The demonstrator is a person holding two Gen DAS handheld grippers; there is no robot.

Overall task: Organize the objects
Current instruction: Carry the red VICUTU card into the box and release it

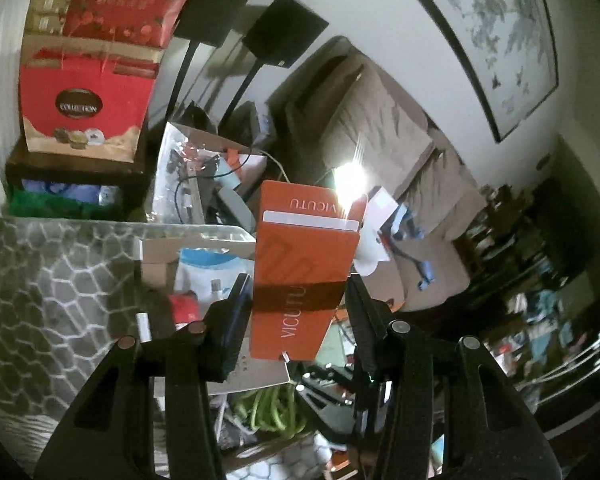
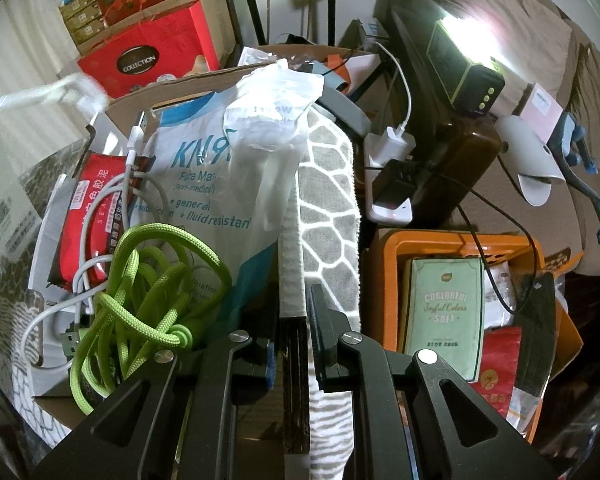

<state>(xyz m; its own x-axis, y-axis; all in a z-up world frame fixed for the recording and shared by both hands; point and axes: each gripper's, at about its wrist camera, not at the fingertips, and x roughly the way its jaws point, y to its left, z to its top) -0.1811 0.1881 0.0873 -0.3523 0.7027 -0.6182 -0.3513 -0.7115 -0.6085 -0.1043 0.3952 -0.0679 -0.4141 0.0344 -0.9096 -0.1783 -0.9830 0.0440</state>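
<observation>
The left tool (image 1: pixel 298 300) clamps a light, stiff orange VICUTU card sleeve (image 1: pixel 306 256) low across its flat faces, while the right tool (image 2: pixel 294 334) pinches the cardboard box's wall edge (image 2: pixel 295 356).

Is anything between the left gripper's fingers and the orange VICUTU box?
No. The left gripper already has the orange VICUTU box between its fingers, lifted above the clutter; nothing visible sits between them.

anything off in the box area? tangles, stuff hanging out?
Yes. The green cord lies in a loose tangle with a white USB cable in the cardboard box. A patterned mat droops over the box's wall, where the right gripper is clamped.
</observation>
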